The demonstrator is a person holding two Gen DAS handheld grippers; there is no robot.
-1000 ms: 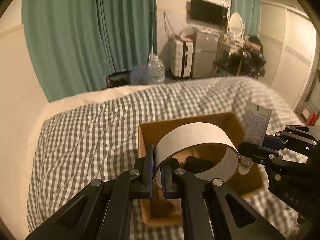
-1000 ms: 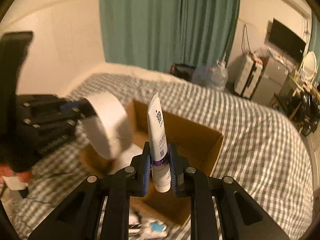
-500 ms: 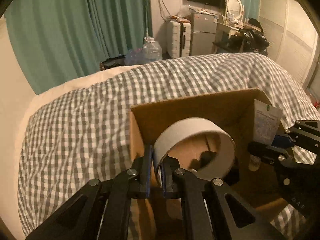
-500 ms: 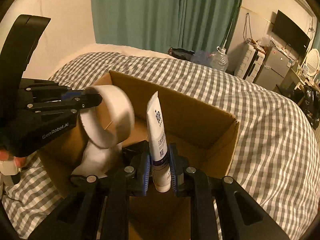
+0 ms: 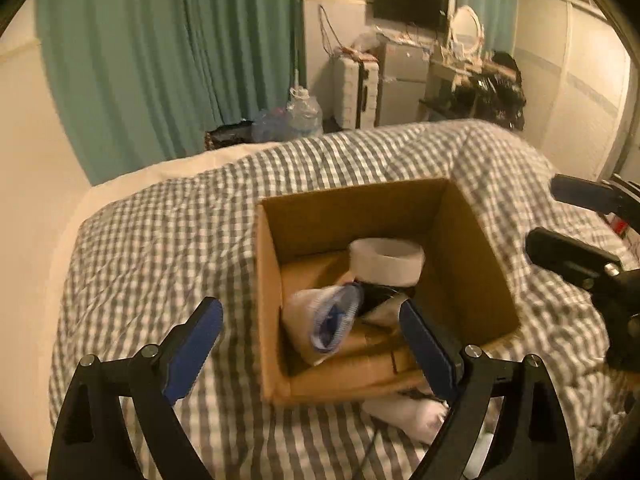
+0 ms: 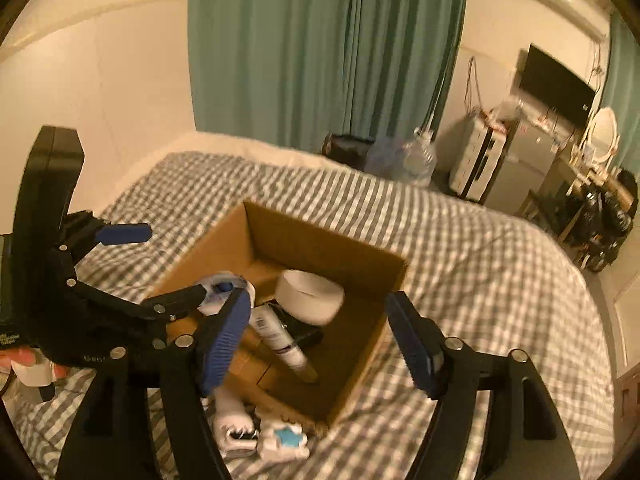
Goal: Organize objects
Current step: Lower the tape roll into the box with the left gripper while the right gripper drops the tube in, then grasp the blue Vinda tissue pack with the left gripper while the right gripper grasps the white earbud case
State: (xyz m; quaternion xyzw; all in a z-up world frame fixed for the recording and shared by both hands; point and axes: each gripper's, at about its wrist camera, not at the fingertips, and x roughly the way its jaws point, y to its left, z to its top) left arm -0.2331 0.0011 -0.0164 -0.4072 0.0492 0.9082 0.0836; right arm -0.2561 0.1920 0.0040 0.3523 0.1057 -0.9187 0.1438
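Both grippers, left and right, gaped empty above the cardboard box, which held the tape roll and tube.

Tape roll inside cardboard box, jaws spread

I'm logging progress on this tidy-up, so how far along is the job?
Done: the white tape roll and white squeeze tube lie inside the brown cardboard box with a white-and-blue bundle. In hand: nothing; the left gripper and right gripper are open. Left: small white-and-blue items on the checked bedspread beside the box.
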